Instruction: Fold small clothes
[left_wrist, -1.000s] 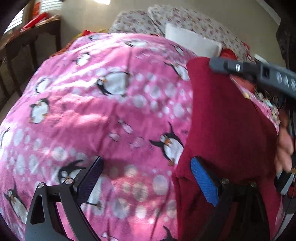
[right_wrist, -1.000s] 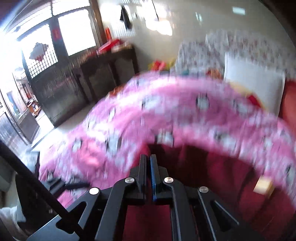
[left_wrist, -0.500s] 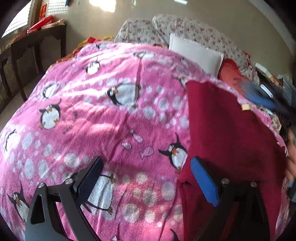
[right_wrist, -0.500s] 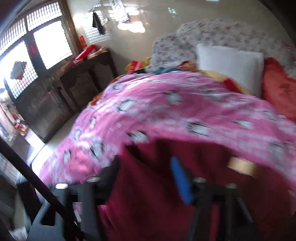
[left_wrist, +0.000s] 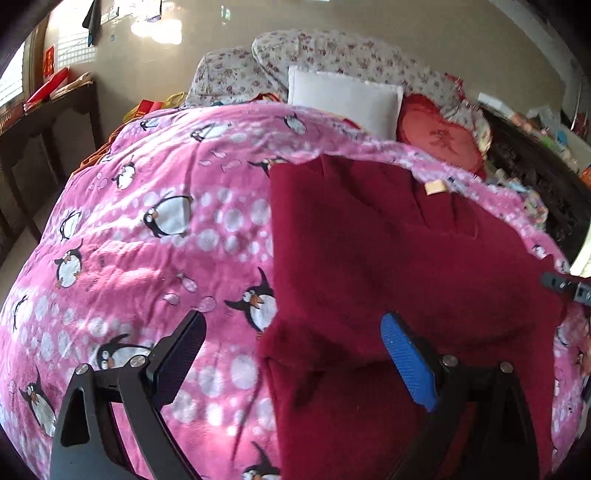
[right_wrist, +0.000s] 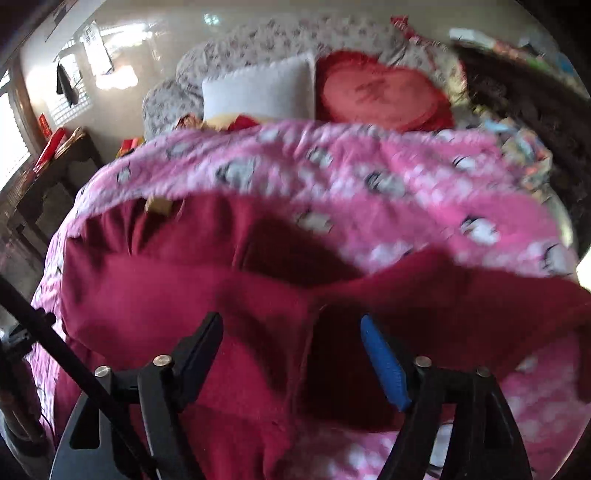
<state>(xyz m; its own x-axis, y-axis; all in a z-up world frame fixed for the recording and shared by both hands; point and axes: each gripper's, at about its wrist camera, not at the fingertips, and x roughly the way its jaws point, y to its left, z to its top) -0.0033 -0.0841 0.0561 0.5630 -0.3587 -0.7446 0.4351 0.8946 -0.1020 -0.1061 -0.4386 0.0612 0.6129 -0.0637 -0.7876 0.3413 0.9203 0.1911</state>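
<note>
A dark red garment (left_wrist: 388, 266) lies spread on a pink penguin blanket (left_wrist: 155, 236), with a small tan label (left_wrist: 436, 187) near its far edge. My left gripper (left_wrist: 291, 336) is open and empty, hovering over the garment's near left edge. In the right wrist view the same garment (right_wrist: 177, 280) lies below, with a sleeve-like part (right_wrist: 461, 295) stretching right. My right gripper (right_wrist: 291, 332) is open and empty just above the cloth. The right gripper's tip also shows at the right edge of the left wrist view (left_wrist: 565, 286).
A white pillow (left_wrist: 343, 96), a red heart cushion (left_wrist: 439, 133) and floral bedding (left_wrist: 332, 51) lie at the bed's head. A dark wooden table (left_wrist: 40, 122) stands at the left. A cluttered dark shelf (left_wrist: 535, 147) runs along the right.
My right gripper was shut a second ago and has opened, and it has swung right over the garment. My left gripper stayed open and pulled back a little, showing more of the bed.
</note>
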